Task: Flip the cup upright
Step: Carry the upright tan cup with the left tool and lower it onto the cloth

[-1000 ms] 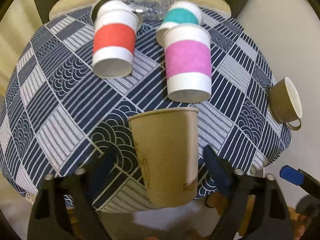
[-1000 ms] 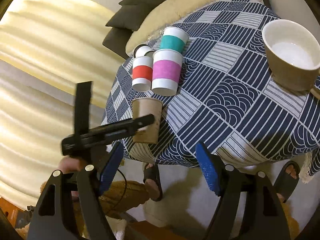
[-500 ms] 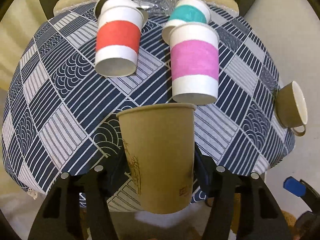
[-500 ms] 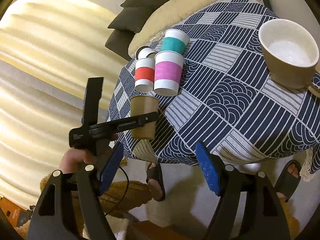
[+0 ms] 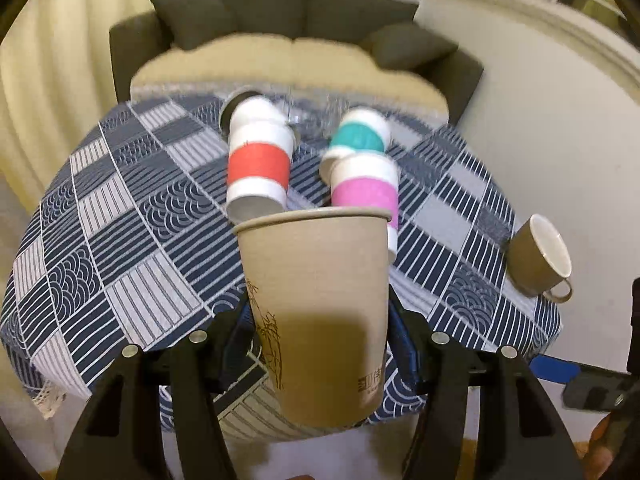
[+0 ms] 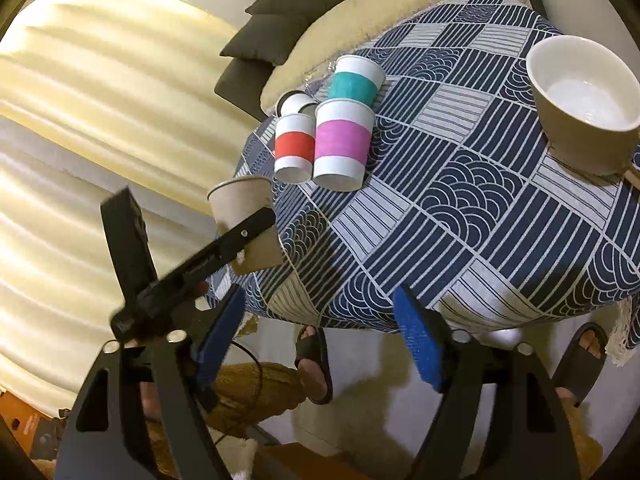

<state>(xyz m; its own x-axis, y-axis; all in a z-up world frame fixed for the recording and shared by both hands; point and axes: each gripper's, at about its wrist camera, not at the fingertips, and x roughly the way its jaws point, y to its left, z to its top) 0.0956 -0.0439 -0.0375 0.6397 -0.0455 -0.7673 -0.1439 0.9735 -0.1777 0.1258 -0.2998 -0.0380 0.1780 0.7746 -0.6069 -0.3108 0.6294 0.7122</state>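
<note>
My left gripper is shut on a brown paper cup and holds it mouth up, lifted above the near edge of the table. The cup also shows in the right wrist view, clamped by the left gripper beside the table's left edge. My right gripper is open and empty, off the table's near edge, above the floor.
On the blue patterned tablecloth stand a red-banded cup, a pink-banded cup and a teal-banded cup, all mouth up. A brown mug sits at the right edge. A sofa stands behind.
My left gripper closed on the brown cup and lifted it up and back from the table. The right gripper has barely moved.
</note>
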